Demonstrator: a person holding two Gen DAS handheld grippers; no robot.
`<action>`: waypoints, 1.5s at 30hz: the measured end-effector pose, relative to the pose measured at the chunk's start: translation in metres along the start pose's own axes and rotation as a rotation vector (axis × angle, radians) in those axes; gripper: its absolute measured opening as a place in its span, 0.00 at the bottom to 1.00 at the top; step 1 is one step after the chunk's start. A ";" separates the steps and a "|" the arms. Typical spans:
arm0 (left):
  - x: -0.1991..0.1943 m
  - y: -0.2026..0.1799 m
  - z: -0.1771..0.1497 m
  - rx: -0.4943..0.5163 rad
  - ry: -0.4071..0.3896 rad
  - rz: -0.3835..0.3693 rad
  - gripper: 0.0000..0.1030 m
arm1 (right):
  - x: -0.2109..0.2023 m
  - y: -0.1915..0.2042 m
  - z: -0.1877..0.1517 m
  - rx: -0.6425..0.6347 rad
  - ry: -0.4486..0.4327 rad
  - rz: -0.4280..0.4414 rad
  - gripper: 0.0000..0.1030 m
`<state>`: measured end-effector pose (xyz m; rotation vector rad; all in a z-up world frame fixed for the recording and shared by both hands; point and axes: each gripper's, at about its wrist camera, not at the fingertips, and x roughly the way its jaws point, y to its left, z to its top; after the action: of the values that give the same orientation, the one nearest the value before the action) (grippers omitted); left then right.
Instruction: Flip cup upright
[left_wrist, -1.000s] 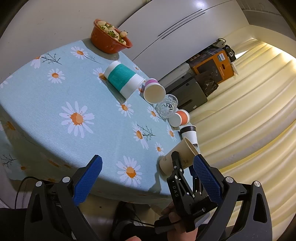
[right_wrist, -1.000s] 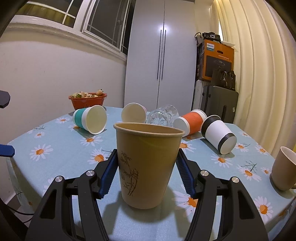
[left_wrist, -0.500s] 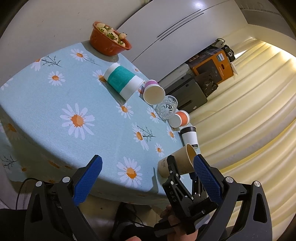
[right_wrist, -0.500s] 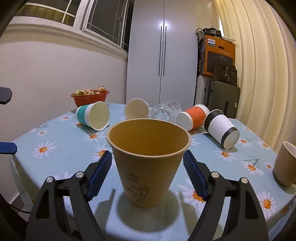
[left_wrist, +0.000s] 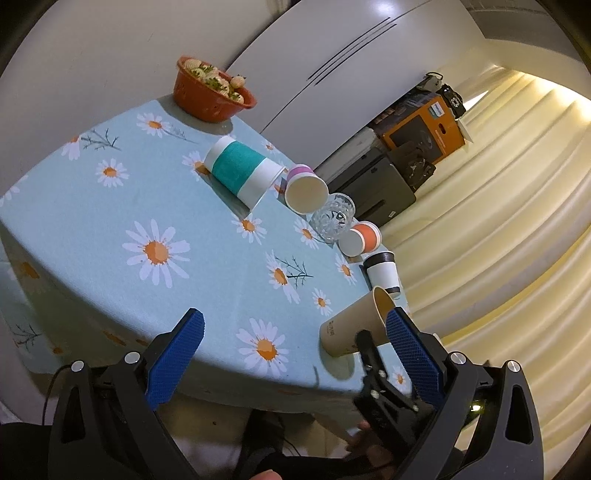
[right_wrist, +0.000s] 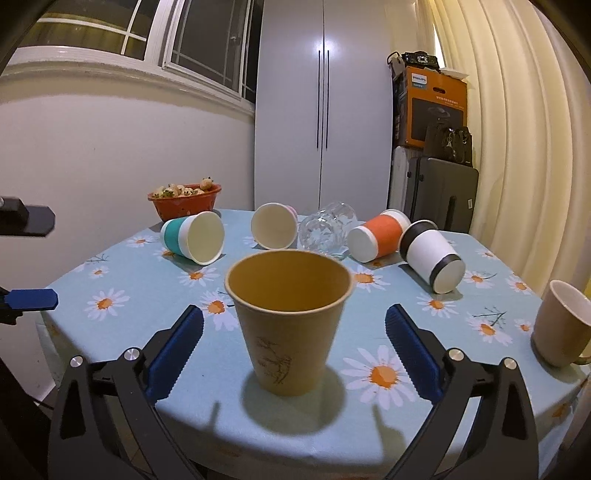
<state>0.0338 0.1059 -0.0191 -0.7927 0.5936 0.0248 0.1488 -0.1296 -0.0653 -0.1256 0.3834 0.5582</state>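
Observation:
A tan paper cup (right_wrist: 290, 319) with a bamboo drawing stands upright near the table's front edge. My right gripper (right_wrist: 294, 349) is open, its blue pads wide on either side of the cup and not touching it. The cup also shows in the left wrist view (left_wrist: 354, 326), partly behind the right gripper's black arm. My left gripper (left_wrist: 295, 354) is open and empty, held off the table's near edge.
Lying on their sides across the daisy tablecloth (right_wrist: 122, 291) are a teal cup (right_wrist: 194, 238), a pink-rimmed cup (right_wrist: 275, 225), a glass tumbler (right_wrist: 327, 229), an orange cup (right_wrist: 380, 240) and a black-and-white cup (right_wrist: 432, 256). A beige mug (right_wrist: 563, 328) stands right. A red bowl (right_wrist: 184, 201) sits far left.
My right gripper has opened and let go of the tan cup, then drawn back towards the table edge. The cup stays upright on the cloth. The left gripper has barely shifted.

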 end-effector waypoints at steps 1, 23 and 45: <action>0.000 0.000 0.000 0.007 -0.001 0.002 0.93 | -0.004 -0.002 0.002 0.006 0.006 -0.004 0.95; -0.034 -0.048 -0.021 0.335 -0.087 0.053 0.93 | -0.105 -0.036 0.042 0.001 0.060 0.082 0.95; -0.054 -0.088 -0.064 0.630 -0.120 0.121 0.93 | -0.143 -0.070 0.030 -0.004 0.113 0.136 0.95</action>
<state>-0.0221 0.0107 0.0317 -0.1421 0.4941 -0.0041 0.0850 -0.2525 0.0188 -0.1360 0.5032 0.6881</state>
